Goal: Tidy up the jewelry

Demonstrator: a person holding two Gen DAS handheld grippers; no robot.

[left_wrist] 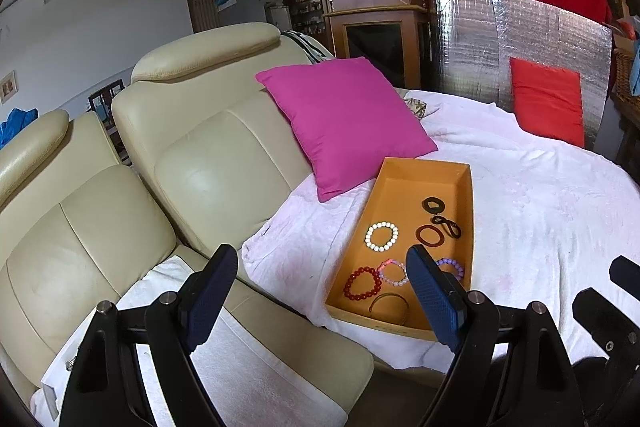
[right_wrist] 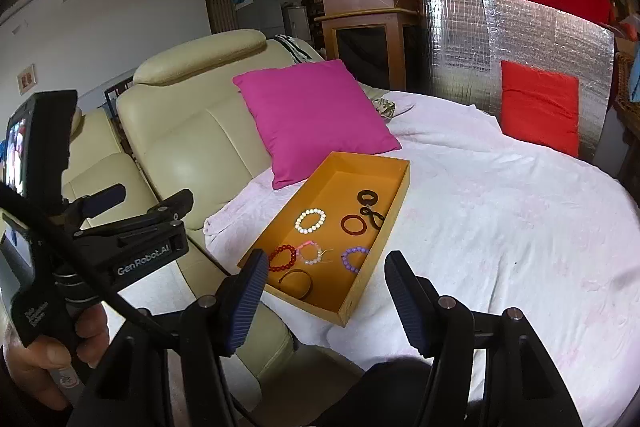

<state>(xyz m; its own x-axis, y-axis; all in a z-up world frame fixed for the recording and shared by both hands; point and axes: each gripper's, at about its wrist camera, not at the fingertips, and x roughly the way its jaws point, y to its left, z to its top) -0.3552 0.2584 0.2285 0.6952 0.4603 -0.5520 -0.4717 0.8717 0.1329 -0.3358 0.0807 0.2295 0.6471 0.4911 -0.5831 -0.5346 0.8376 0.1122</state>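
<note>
An orange tray (left_wrist: 424,175) (right_wrist: 360,171) lies on a white blanket and holds several bracelets. Among them are a white bead bracelet (left_wrist: 381,236) (right_wrist: 310,220), a red bead one (left_wrist: 362,283) (right_wrist: 282,258), a purple one (left_wrist: 452,267) (right_wrist: 354,259) and a brown bangle (left_wrist: 430,235) (right_wrist: 354,224). My left gripper (left_wrist: 322,253) (right_wrist: 154,195) hovers open and empty near the tray's near left corner, over the sofa edge. My right gripper (right_wrist: 327,259) (left_wrist: 612,287) hangs open and empty above the tray's near end.
A magenta pillow (left_wrist: 344,119) leans against the cream leather sofa (left_wrist: 208,147) just behind the tray. A red pillow (right_wrist: 540,107) rests against a silver foil panel (right_wrist: 480,39) at the back right. A white towel (left_wrist: 240,367) covers the sofa seat. A hand (right_wrist: 48,351) grips the left gripper's handle.
</note>
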